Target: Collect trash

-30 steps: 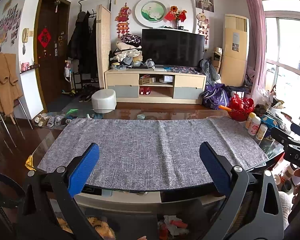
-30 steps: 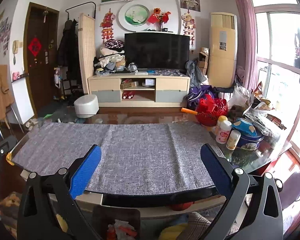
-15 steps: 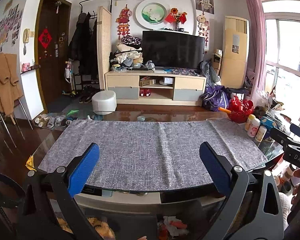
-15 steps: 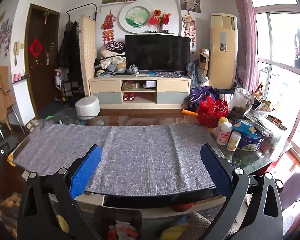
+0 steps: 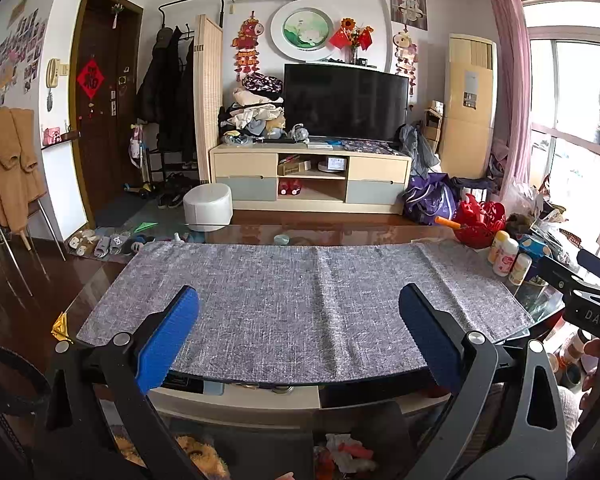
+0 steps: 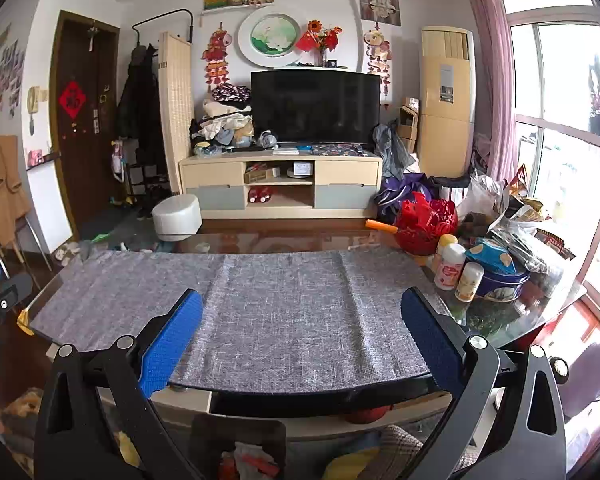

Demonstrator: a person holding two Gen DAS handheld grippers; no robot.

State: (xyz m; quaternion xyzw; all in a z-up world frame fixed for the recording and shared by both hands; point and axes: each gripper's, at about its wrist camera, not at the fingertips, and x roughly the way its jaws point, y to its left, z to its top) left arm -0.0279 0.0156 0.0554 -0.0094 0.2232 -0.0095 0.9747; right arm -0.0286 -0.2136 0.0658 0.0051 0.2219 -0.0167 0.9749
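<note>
Both grippers hover side by side at the near edge of a glass table covered by a grey woven mat. My left gripper is open, with nothing between its blue pads. My right gripper is open and empty too. Below the table's near edge, a dark bin holds red and white scraps. A small yellow piece sits at the table's left corner. No loose litter shows on the mat.
At the table's right end stand a red basket, small bottles, a blue tin and crinkled bags. A white stool and a TV cabinet lie beyond. The other gripper shows at each view's edge.
Both views have tilted up very slightly, so the room sits a little lower in frame. The grippers have stayed open and empty.
</note>
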